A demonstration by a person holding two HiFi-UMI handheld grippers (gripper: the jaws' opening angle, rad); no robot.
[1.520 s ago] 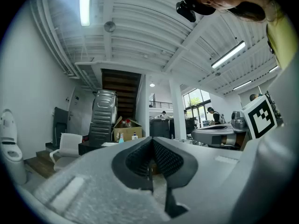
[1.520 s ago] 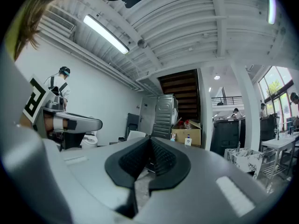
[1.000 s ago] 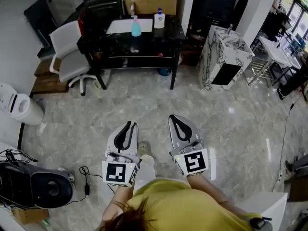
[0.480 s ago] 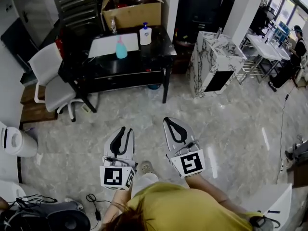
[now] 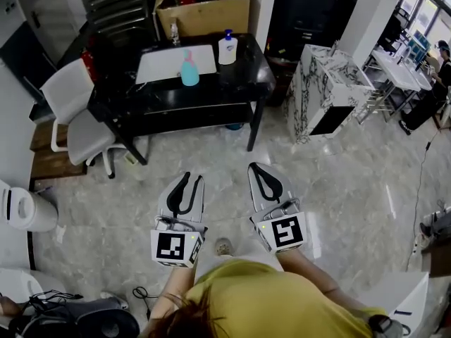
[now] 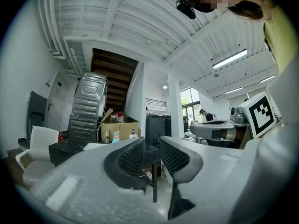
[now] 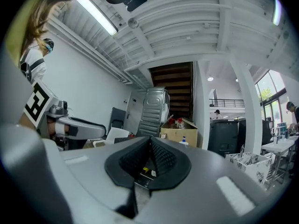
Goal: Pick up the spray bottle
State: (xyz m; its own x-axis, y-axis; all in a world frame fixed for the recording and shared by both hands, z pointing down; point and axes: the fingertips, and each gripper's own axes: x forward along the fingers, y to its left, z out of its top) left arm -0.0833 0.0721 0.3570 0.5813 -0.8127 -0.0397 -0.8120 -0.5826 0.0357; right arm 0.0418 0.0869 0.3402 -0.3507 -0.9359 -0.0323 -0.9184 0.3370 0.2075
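The teal spray bottle (image 5: 189,67) stands upright on a black table (image 5: 239,79) across the floor; it shows small and far off in the left gripper view (image 6: 115,136). Both grippers are held level over the marble floor, well short of the table. My left gripper (image 5: 186,180) points toward the table; its jaws (image 6: 152,141) are opening, a narrow gap between them and nothing in it. My right gripper (image 5: 261,170) has its tips together (image 7: 150,140) and holds nothing. In the right gripper view its jaws hide the spray bottle.
On the table also stand a white pump bottle (image 5: 227,48), a small clear bottle (image 5: 175,32) and a white sheet (image 5: 176,63). A cardboard box (image 5: 204,5) sits behind the table. A white chair (image 5: 70,94) is at its left, a marble-patterned cabinet (image 5: 324,83) at its right, and a white bin (image 5: 25,210) at far left.
Both grippers have been carried forward across the floor, and the table now looks nearer and larger. The left gripper's jaws have parted a little.
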